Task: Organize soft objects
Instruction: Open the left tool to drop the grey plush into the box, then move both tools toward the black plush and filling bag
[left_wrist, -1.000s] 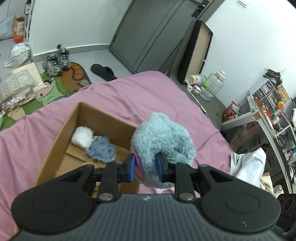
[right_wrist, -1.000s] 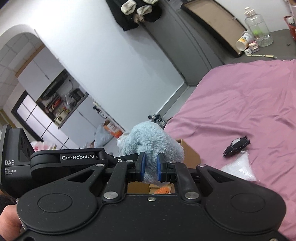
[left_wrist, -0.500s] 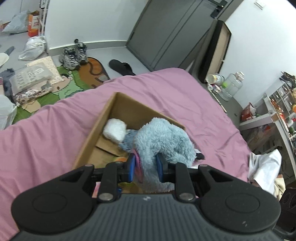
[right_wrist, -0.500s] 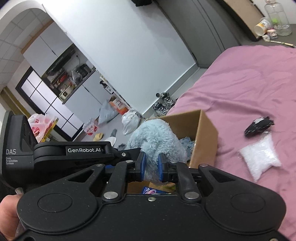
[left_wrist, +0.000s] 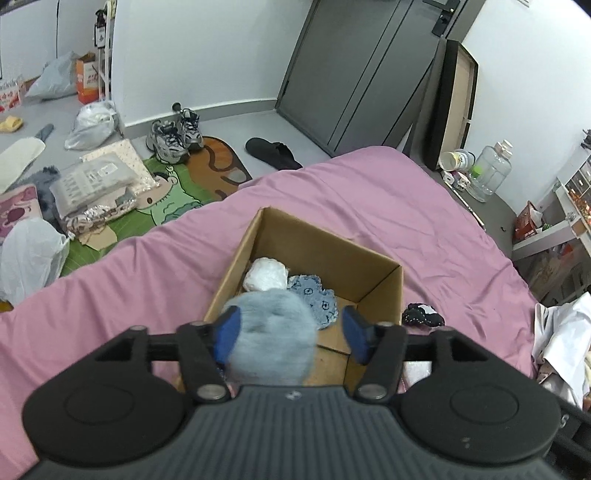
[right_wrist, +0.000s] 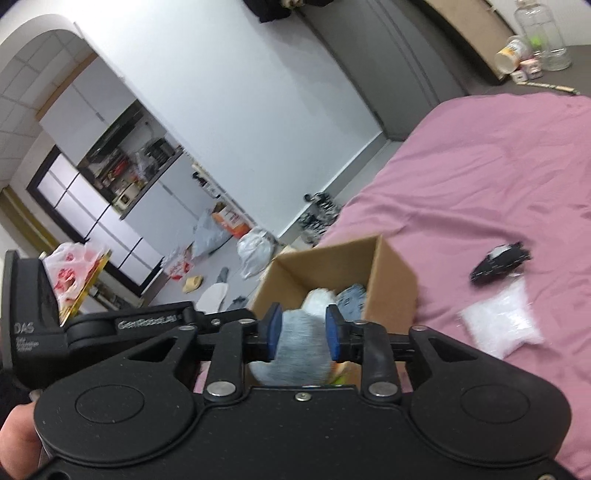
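Observation:
A fluffy light-blue plush toy hangs over the near end of an open cardboard box on the pink bed. My left gripper is opening: its blue pads stand wide and the right pad is clear of the plush. My right gripper is also opening, but the plush still fills the narrow gap between its pads. Inside the box lie a white fluffy ball and a blue patterned cloth. The box sits just beyond the right gripper.
A black-and-white soft item and a white bag of beads lie on the pink sheet right of the box. Shoes, bags and a mat crowd the floor beyond the bed. White cloth lies at the bed's right edge.
Both grippers have tipped down over the box. The left jaws went from shut on the plush to wide apart. The right jaws parted a little, and the plush dropped lower.

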